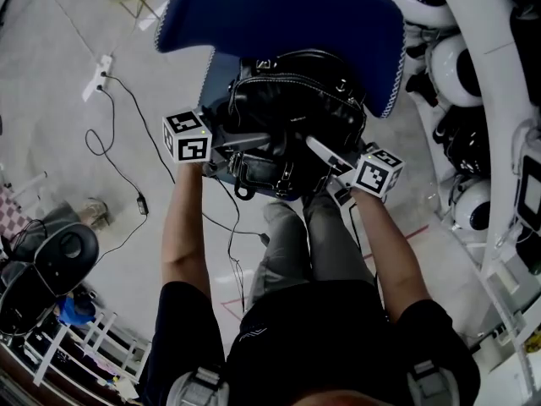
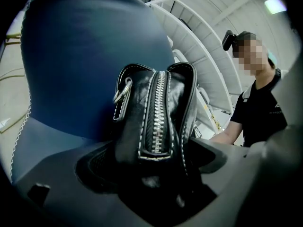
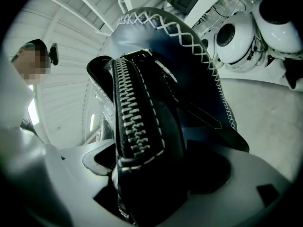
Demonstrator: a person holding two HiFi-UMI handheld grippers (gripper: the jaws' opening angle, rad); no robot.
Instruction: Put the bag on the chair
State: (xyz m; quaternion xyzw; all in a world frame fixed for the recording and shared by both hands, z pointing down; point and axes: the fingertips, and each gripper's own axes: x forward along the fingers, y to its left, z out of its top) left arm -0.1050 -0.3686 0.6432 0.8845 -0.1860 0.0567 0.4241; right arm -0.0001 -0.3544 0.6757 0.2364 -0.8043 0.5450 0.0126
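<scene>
The black leather bag [image 1: 292,100] was held at both ends, in front of the blue chair [image 1: 279,15], its top close to the backrest and its lower edge toward the person's grey trouser legs [image 1: 308,244]. The left tool [image 1: 245,145] had its jaws closed on one end of the bag, with the zipper [image 2: 157,112] running straight up between them and a metal ring [image 2: 122,92] beside it. The right tool [image 1: 321,152] was clamped likewise on the opposite end, the zipper and stitched seam rising out of its jaws against the chair's white cross-stitched edge [image 3: 208,56]. Whether the bag rested on the seat could not be told. A power strip [image 1: 97,76] with its black cable [image 1: 118,163] lay on the floor to the left, and white rounded machines [image 1: 461,70] stood to the right.
</scene>
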